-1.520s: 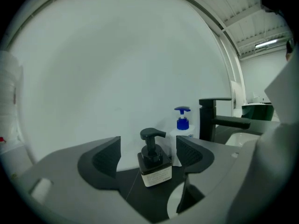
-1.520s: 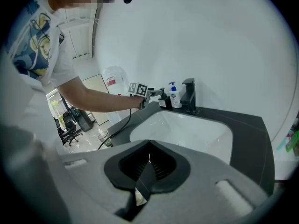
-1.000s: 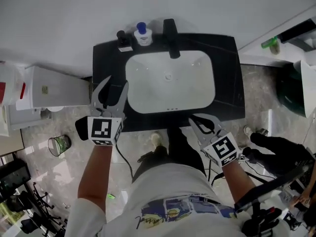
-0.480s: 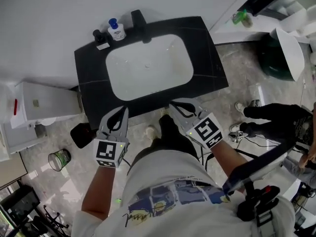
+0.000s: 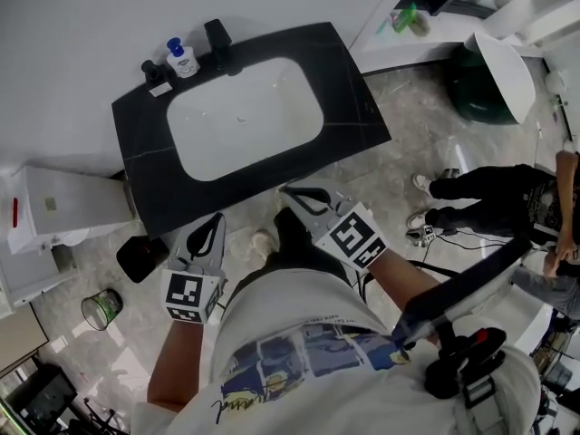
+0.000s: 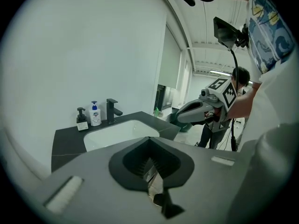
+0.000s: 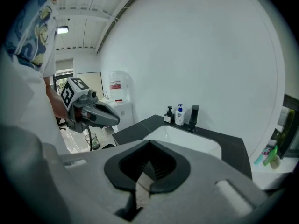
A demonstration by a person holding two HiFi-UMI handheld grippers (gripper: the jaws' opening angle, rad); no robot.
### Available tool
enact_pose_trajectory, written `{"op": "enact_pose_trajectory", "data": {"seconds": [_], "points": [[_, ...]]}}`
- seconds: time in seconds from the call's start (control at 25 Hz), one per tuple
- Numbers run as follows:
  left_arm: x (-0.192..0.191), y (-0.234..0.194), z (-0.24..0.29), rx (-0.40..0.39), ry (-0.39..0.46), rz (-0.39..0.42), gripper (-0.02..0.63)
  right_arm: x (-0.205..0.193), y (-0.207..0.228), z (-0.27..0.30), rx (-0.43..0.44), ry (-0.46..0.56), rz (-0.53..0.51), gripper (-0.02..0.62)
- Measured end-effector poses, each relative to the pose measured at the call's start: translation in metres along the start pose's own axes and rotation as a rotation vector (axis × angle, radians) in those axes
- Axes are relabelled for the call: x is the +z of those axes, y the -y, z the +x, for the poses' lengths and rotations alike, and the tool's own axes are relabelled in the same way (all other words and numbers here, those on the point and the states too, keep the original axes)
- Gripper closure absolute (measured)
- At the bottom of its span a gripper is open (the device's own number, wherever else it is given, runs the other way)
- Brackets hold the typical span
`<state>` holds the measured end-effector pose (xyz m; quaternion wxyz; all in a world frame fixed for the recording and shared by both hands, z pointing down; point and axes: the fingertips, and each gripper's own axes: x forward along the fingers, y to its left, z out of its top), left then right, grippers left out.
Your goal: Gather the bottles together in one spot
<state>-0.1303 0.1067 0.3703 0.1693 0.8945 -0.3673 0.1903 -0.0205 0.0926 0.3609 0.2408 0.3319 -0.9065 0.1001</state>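
Nearest us, the left gripper (image 5: 207, 236) hangs off the counter's (image 5: 358, 107) near edge at about 7 o'clock, jaws clenched together with nothing between them. The right gripper (image 5: 302, 198) sits at about 5 o'clock of that edge, also closed and empty. Both are well apart from anything on the counter.

Beyond them lies the white basin (image 5: 245, 120), and past it the black faucet (image 5: 217, 43) at 12 o'clock. In the far corner at 11 o'clock stand the task's things: a white pump bottle (image 5: 182, 61) with a blue cap and, just beside it, a black pump bottle (image 5: 152, 71), both upright.

We count two grippers, two bottles on the counter, one faucet and one basin. A green container (image 5: 404, 16) lies on a white ledge at 2 o'clock, off the counter; we cannot tell whether it belongs to the task.

We judge that no bottle is in hand, and the pair already stands close together. Any further gathering calls for opening a gripper and reaching across the basin to that far corner.
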Motion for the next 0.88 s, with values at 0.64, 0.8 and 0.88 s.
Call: {"op": "enact_pose_trajectory", "data": {"seconds": [0.64, 0.8, 0.88], "points": [[-0.019, 0.013, -0.008, -0.044, -0.046, -0.022, 0.604, 0.000, -0.024, -0.006, 0.006, -0.013, -0.029, 0.595], [-0.023, 0.011, -0.014, -0.037, -0.053, -0.029, 0.604, 0.002, -0.030, -0.005, 0.008, -0.017, -0.031, 0.595], [-0.025, 0.011, -0.018, -0.034, -0.058, -0.031, 0.604, 0.002, -0.034, -0.005, 0.010, -0.017, -0.032, 0.595]]}}
